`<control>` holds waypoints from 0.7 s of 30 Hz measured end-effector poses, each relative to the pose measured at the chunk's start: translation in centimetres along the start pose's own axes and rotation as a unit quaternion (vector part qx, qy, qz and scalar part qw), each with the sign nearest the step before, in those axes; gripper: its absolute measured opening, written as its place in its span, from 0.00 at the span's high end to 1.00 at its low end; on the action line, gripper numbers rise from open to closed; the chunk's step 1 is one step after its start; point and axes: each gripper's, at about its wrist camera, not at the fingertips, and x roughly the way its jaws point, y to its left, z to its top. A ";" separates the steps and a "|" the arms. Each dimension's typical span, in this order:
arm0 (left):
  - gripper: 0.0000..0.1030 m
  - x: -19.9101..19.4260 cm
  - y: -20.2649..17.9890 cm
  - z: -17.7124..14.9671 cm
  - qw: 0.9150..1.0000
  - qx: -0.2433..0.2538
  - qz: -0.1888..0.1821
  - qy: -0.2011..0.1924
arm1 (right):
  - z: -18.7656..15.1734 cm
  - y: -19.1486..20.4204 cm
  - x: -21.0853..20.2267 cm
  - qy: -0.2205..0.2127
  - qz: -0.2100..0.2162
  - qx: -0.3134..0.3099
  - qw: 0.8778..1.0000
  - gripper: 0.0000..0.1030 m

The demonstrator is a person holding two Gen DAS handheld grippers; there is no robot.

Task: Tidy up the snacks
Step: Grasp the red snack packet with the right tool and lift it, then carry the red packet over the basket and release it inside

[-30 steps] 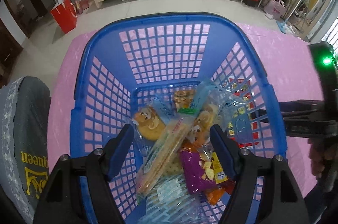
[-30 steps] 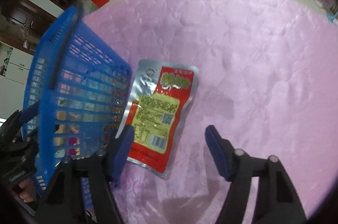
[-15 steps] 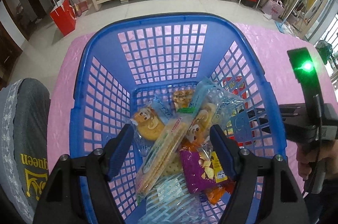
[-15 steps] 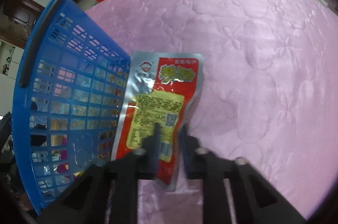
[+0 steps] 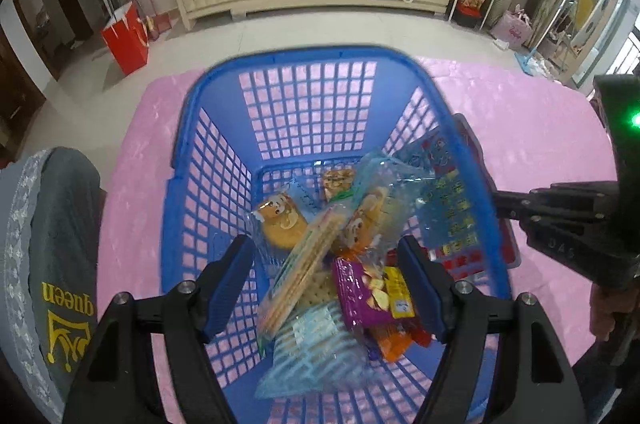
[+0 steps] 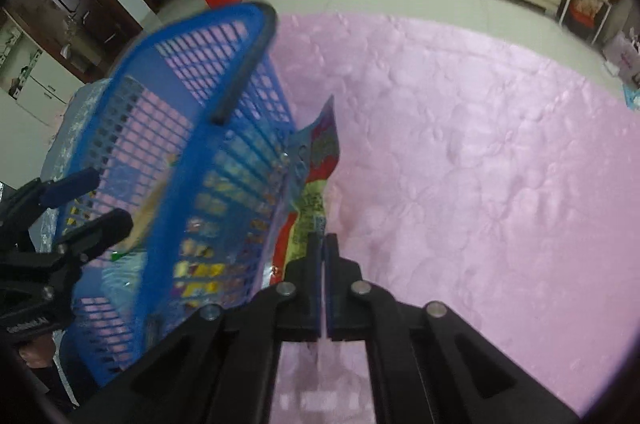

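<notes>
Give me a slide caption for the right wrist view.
Right gripper shut on a red foil snack packet, lifted edge-on beside the blue basket on the pink tablecloth.

I see the blue basket (image 5: pixel 276 128) mouth open above a snack pile (image 5: pixel 340 264) crowding its near floor, its right wall (image 6: pixel 240 192) blocking the foil packet (image 6: pixel 316 180), pink counter (image 6: pixel 480 164) rightward open.

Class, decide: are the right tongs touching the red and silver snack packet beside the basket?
Touching. The right wrist view shows the right tongs shut on the bottom edge of the red and silver snack packet, which stands lifted against the blue basket.
</notes>
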 end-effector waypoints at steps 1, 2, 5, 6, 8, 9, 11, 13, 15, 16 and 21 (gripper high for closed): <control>0.30 -0.6 -0.1 0.0 1.000 0.001 0.001 -0.004 | -0.3 0.1 -1.1 -0.008 -0.004 -0.001 1.000 0.97; 0.30 -1.5 -0.2 -0.2 1.000 0.000 0.001 -0.012 | -0.5 0.1 -1.7 -0.011 -0.005 -0.003 1.000 0.97; 0.30 -3.4 -0.3 -0.4 1.000 -0.009 -0.005 -0.024 | -1.0 0.4 -4.1 -0.022 -0.007 -0.005 1.000 0.97; 0.30 -4.1 -0.3 -0.5 0.999 -0.013 -0.007 -0.030 | -1.0 0.9 -4.5 -0.027 -0.009 -0.007 1.000 0.97; 0.30 -5.6 -0.4 -0.9 0.999 -0.018 -0.010 -0.041 | -1.0 2.1 -5.3 -0.039 -0.012 -0.015 0.999 0.97; 0.30 -6.4 -0.3 -1.1 0.999 -0.020 -0.012 -0.047 | -1.3 2.5 -6.4 -0.048 -0.012 -0.018 0.999 0.97; 0.30 -8.0 -0.2 -1.3 0.998 -0.022 -0.018 -0.059 | -1.1 3.2 -7.2 -0.060 -0.013 -0.025 0.998 0.97; 0.30 -9.7 -0.3 -1.7 0.997 -0.023 -0.017 -0.074 | -1.3 4.1 -9.0 -0.076 -0.017 -0.035 0.996 0.97; 0.30 -10.8 -0.4 -1.9 0.996 -0.023 -0.016 -0.082 | -1.1 5.2 -9.7 -0.087 -0.014 -0.042 0.995 0.97; 0.30 -11.3 -0.4 -2.0 0.996 -0.024 -0.016 -0.085 | -0.8 5.6 -10.2 -0.093 -0.013 -0.044 0.995 0.97; 0.30 -14.1 -0.1 -2.1 0.994 -0.028 -0.012 -0.109 | -0.8 8.1 -13.2 -0.122 -0.011 -0.067 0.990 0.97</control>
